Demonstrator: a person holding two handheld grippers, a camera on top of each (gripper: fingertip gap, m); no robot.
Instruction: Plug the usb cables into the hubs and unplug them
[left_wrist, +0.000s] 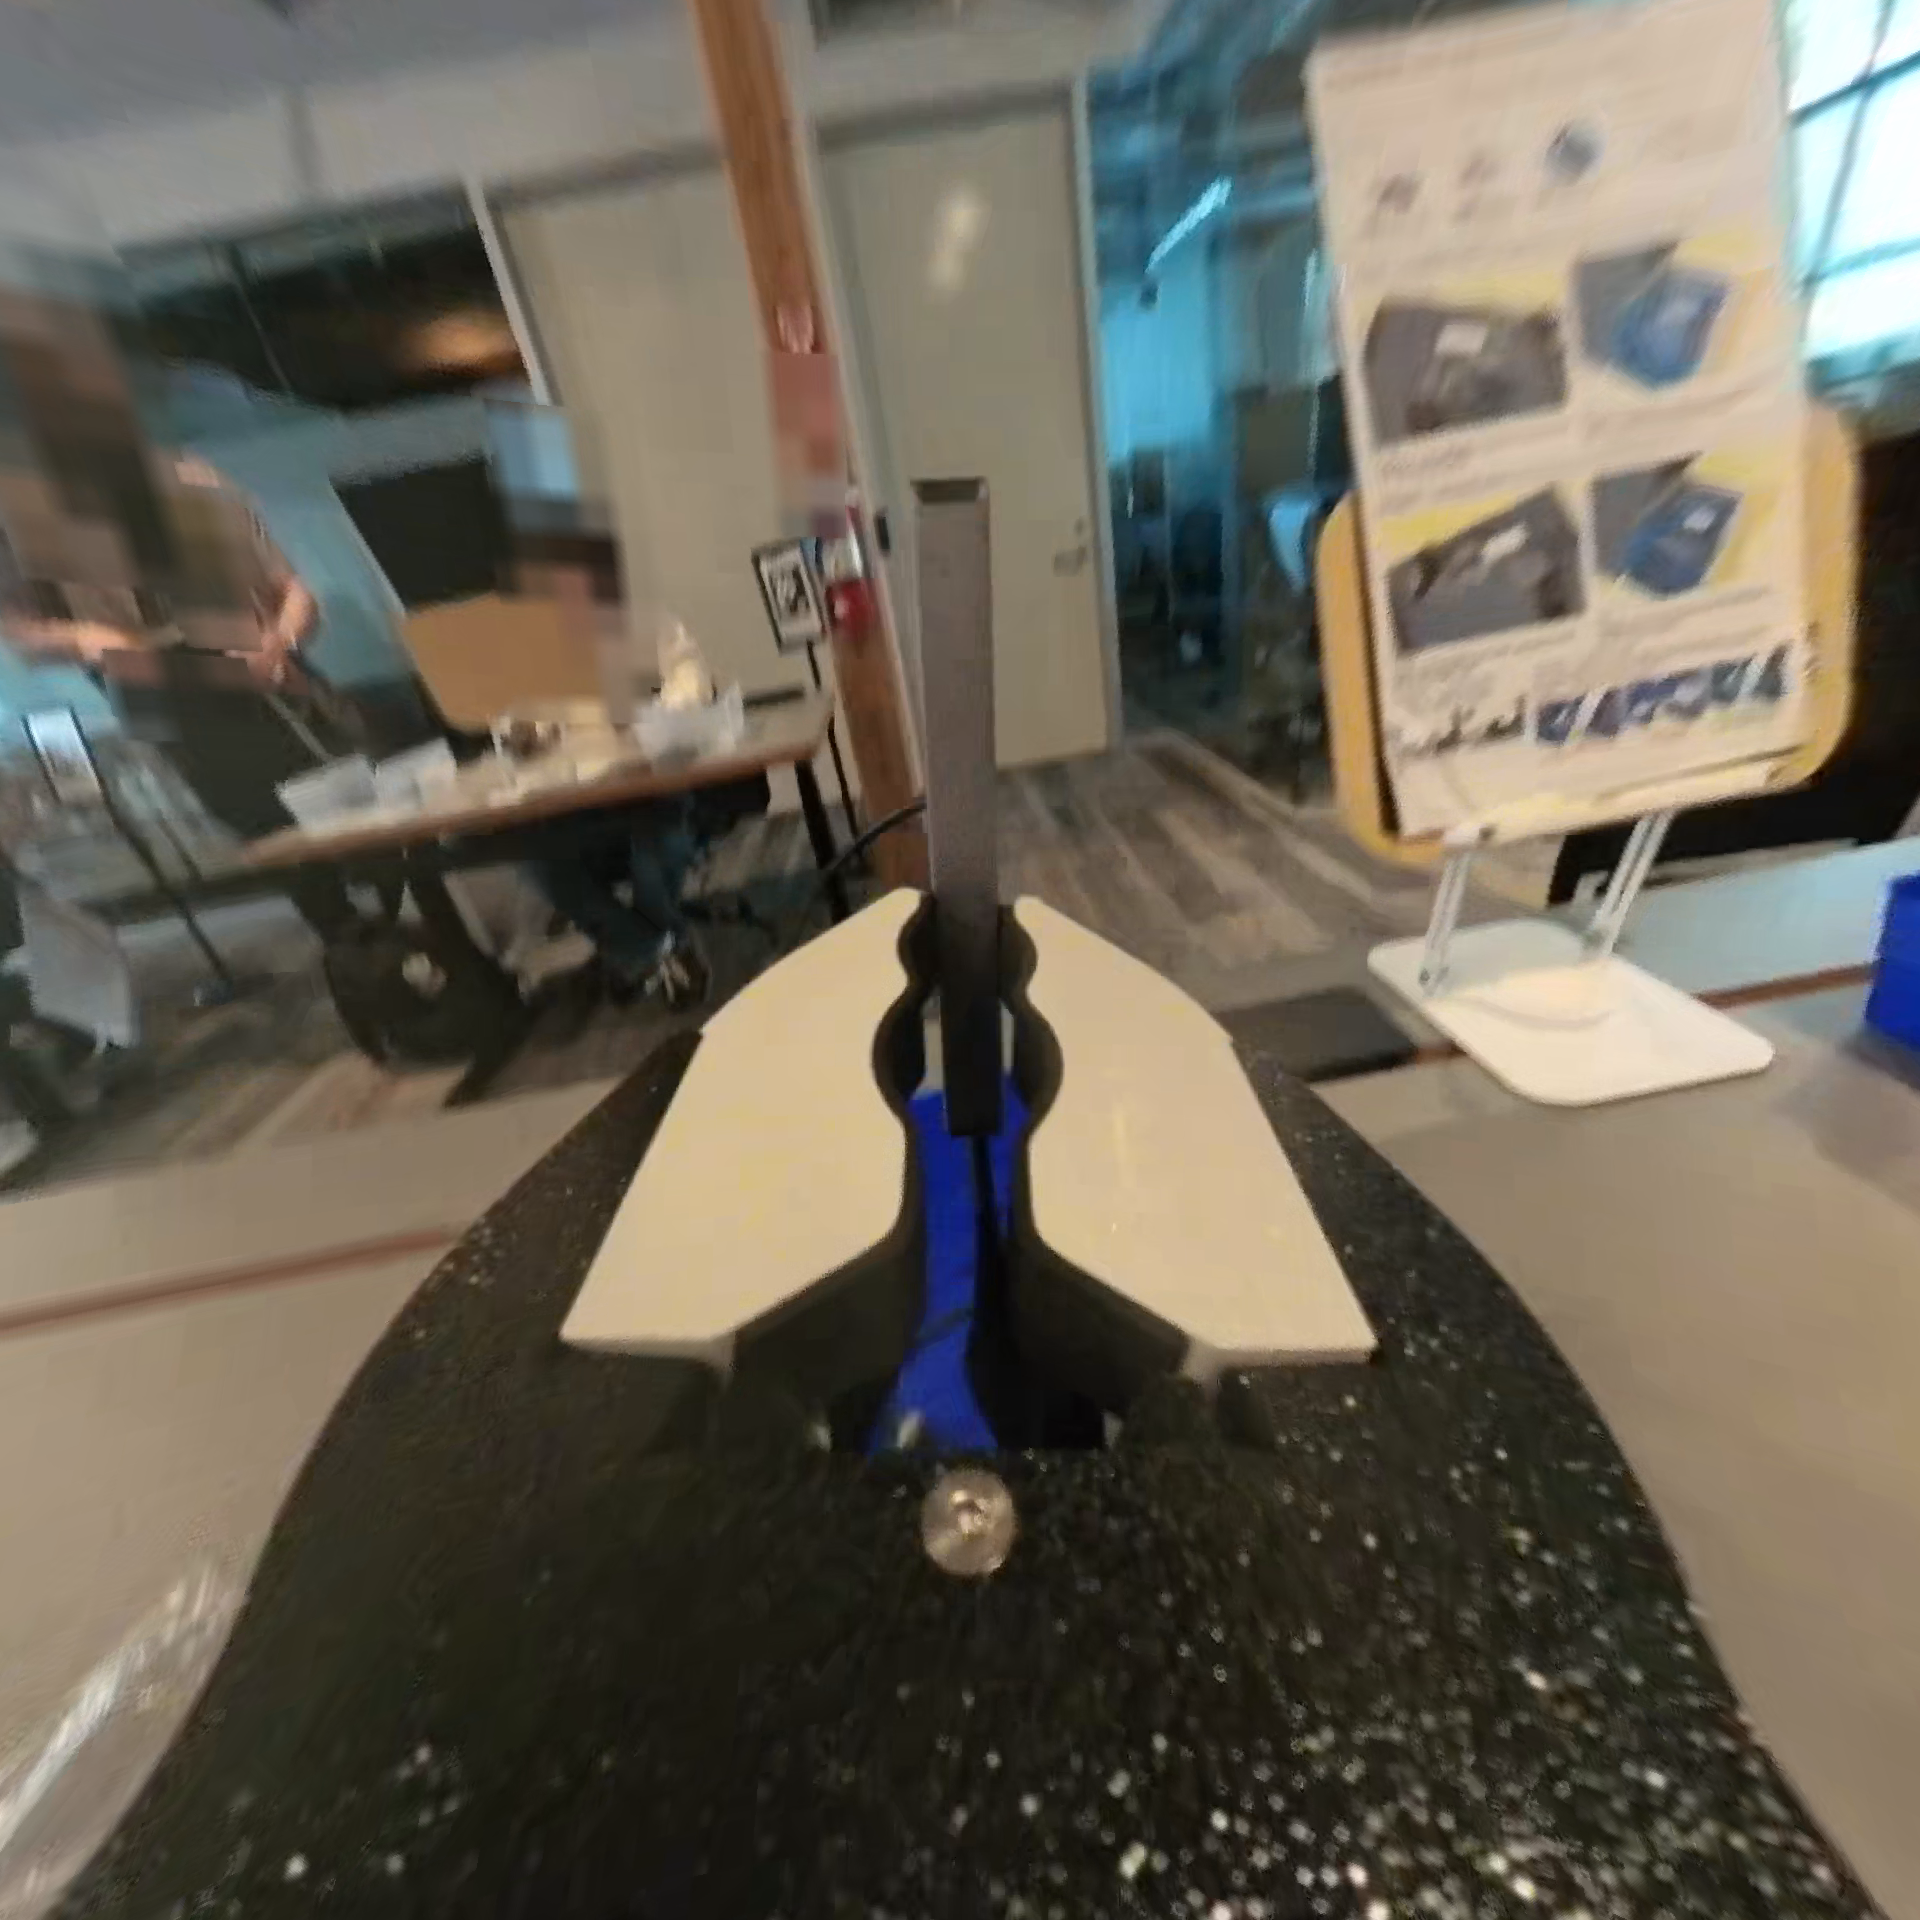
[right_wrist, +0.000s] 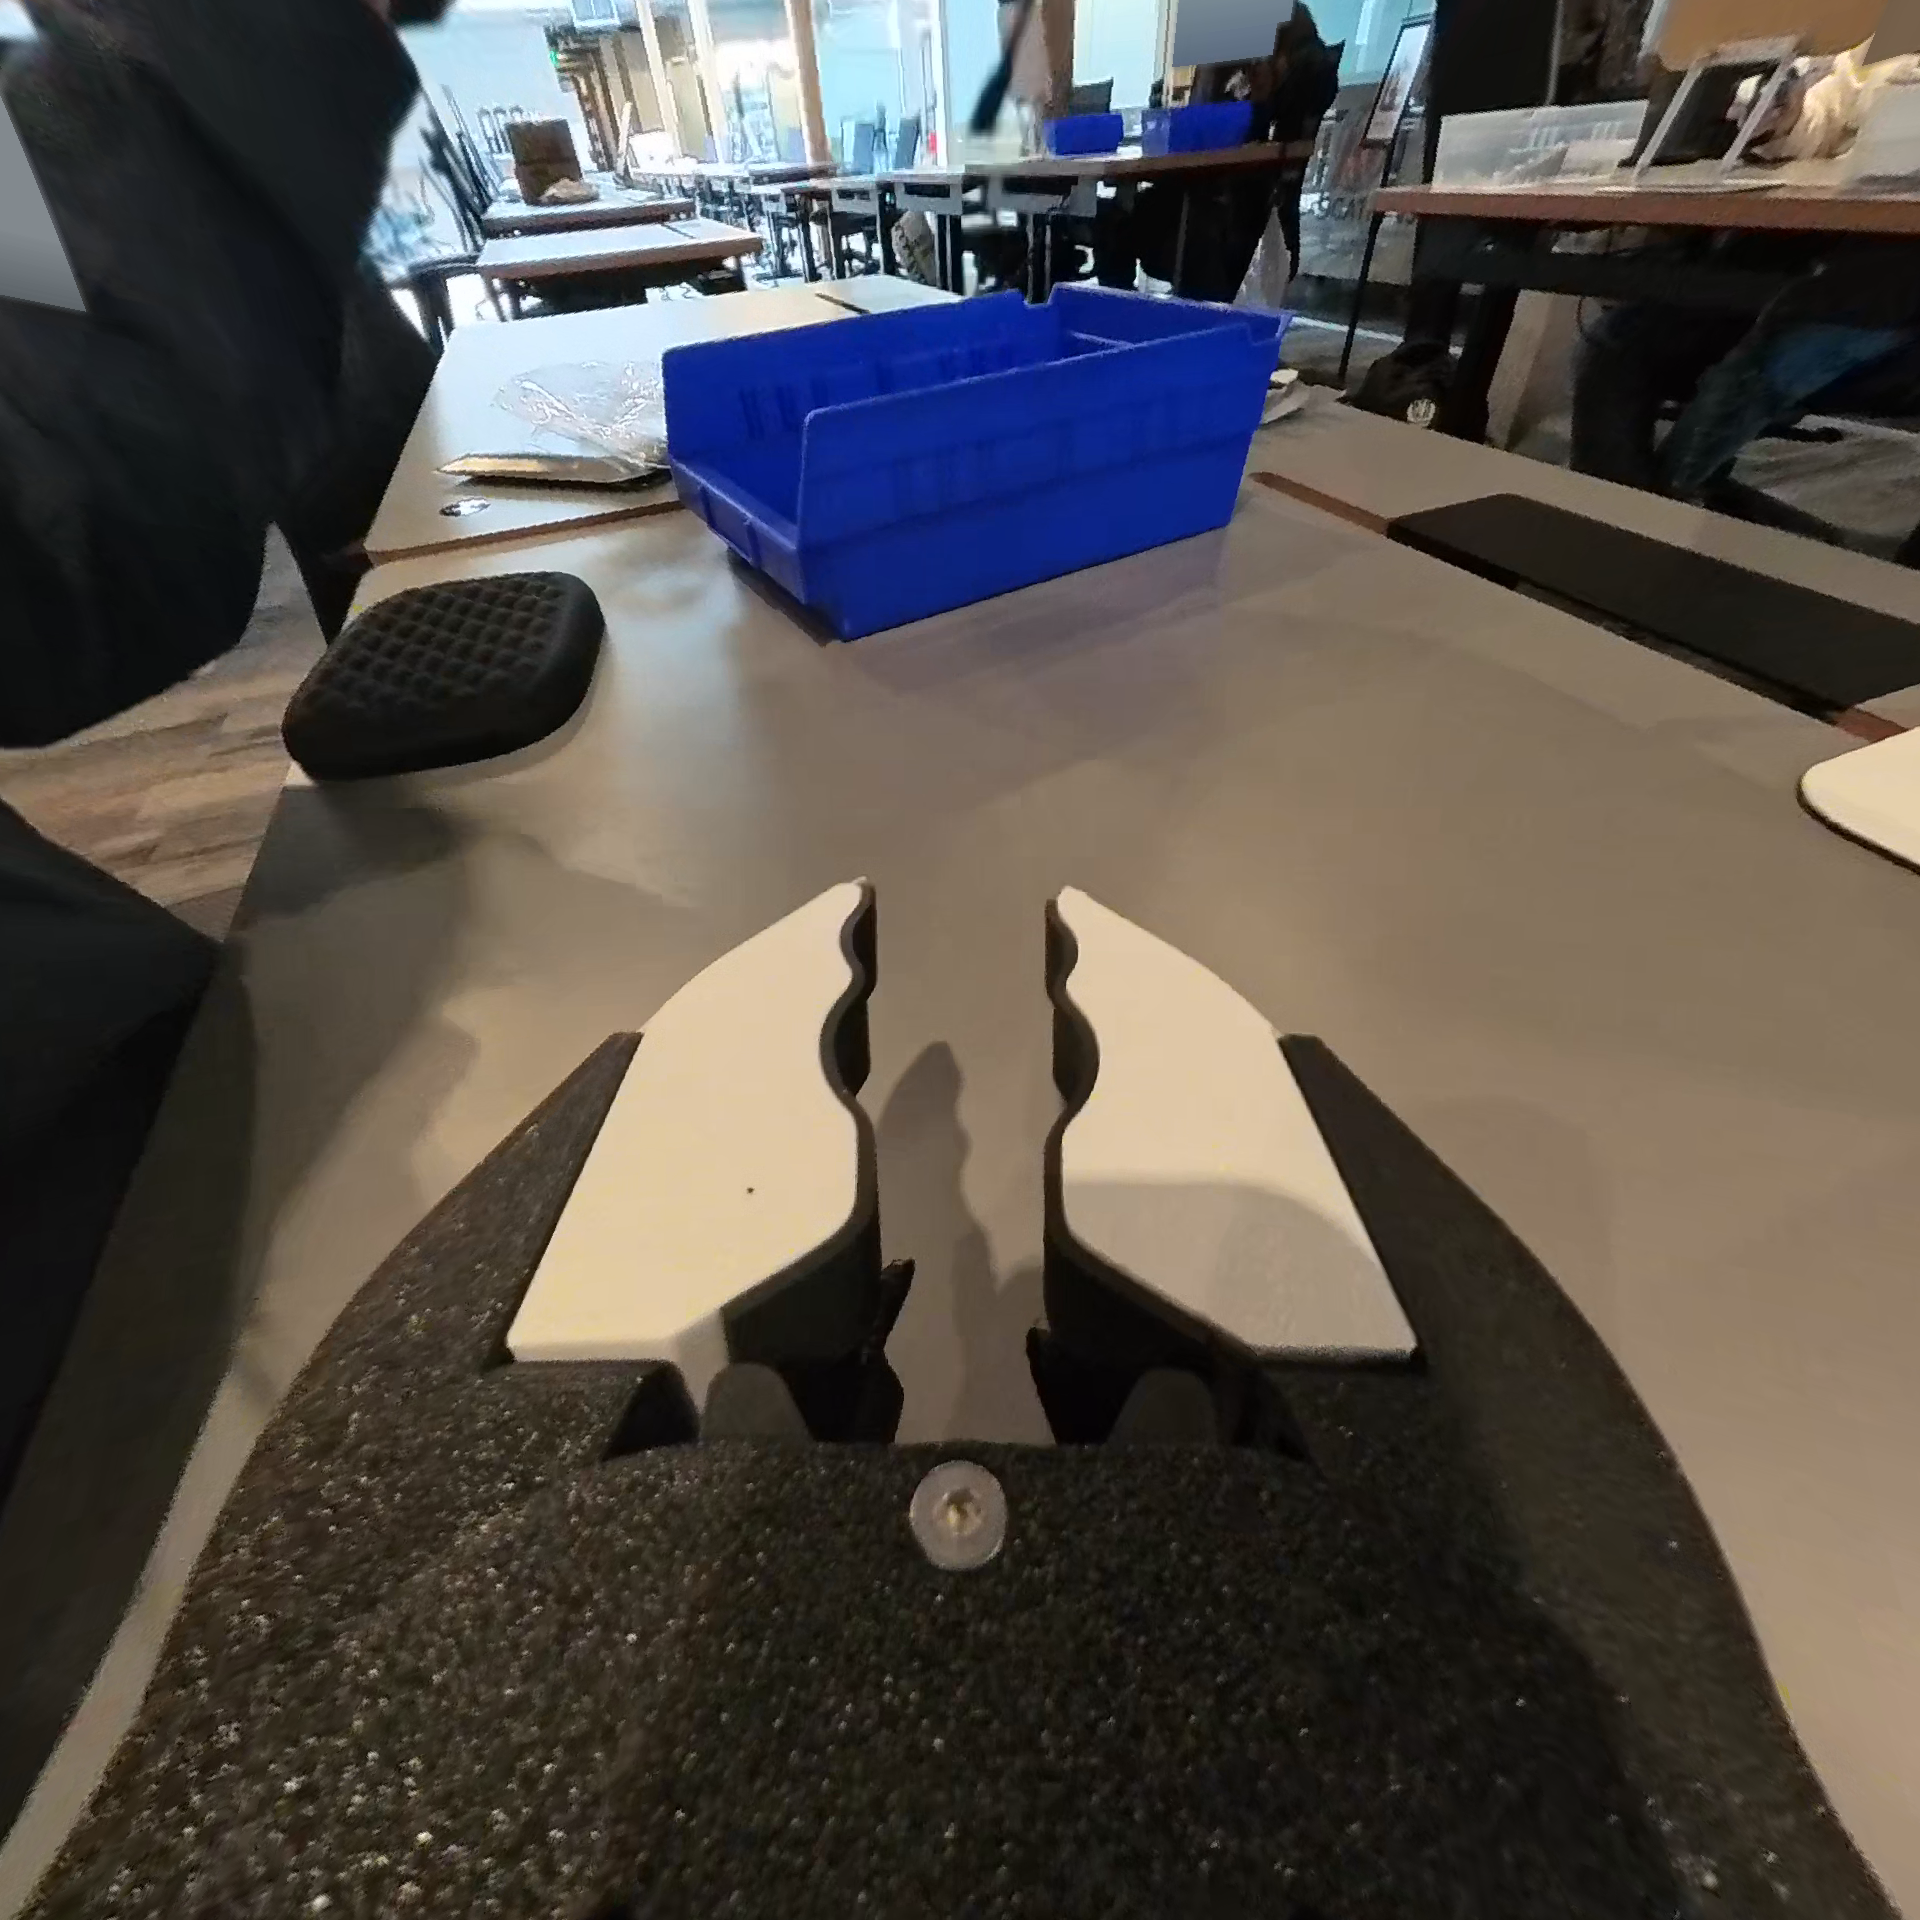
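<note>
In the left wrist view my left gripper is shut on a slim dark grey USB hub. The hub stands upright between the fingertips and sticks out well above them. A thin black cable runs down from the hub's lower end between the fingers, over something blue below. This view is blurred. In the right wrist view my right gripper is open and empty, low over the grey table. A blue plastic bin stands farther ahead on the table. No USB cable plug shows in the right view.
A white stand holding a printed sheet stands to the right on the table. A black padded chair armrest sits at the table's left edge beside a person's dark sleeve. Clear plastic bags lie left of the bin.
</note>
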